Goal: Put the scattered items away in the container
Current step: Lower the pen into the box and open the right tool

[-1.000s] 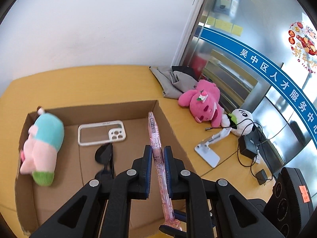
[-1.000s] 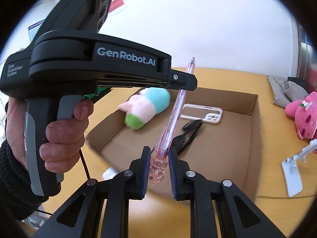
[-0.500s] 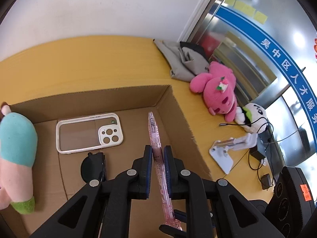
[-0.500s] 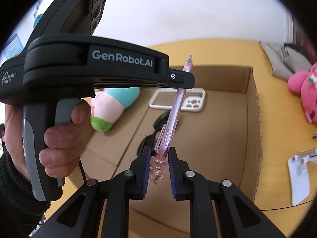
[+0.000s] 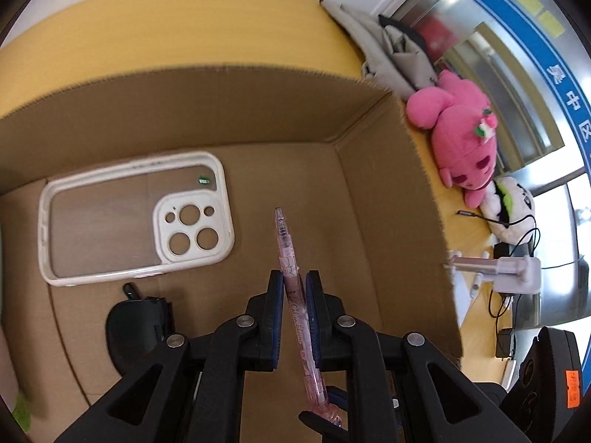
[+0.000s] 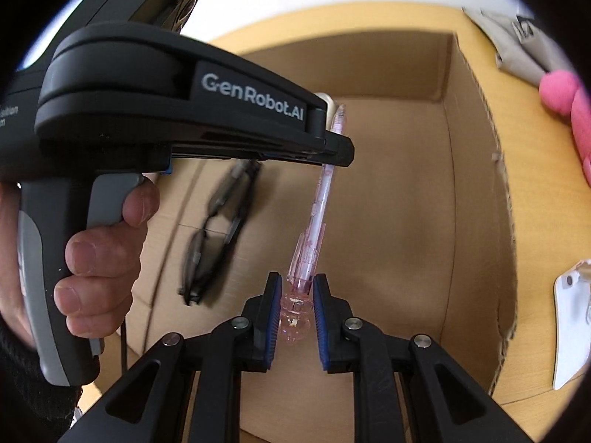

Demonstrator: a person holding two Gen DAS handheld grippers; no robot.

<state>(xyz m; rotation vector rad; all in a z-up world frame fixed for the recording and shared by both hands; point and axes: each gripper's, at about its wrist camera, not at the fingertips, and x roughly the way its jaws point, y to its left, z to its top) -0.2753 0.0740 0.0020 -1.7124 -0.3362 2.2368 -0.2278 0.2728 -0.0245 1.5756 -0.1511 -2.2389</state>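
We carry one pink mechanical pencil (image 5: 291, 295) with both tools at once: the left gripper (image 5: 294, 284) is closed on its barrel near the middle, and the right gripper (image 6: 297, 297) is closed on its clip end, so the long thin body cannot swing as it goes into the cardboard box (image 5: 373, 184). Both sets of fingers are pinched nearly together, with only the pencil between them. The tip points toward 12 o'clock in the left view, above the bare box floor, which we judge is where it should be let go.

In the box we count one white phone case (image 5: 129, 217) at 10 o'clock of the pencil and one pair of dark sunglasses (image 6: 218, 229) at 8 o'clock. On the tabletop (image 5: 184, 33) outside, toward 2 o'clock, lie one pink plush toy (image 5: 461, 140), one white plush toy (image 5: 511, 203), one grey cloth (image 5: 391, 51) and one white phone stand (image 5: 506, 269), apparently still to be tidied
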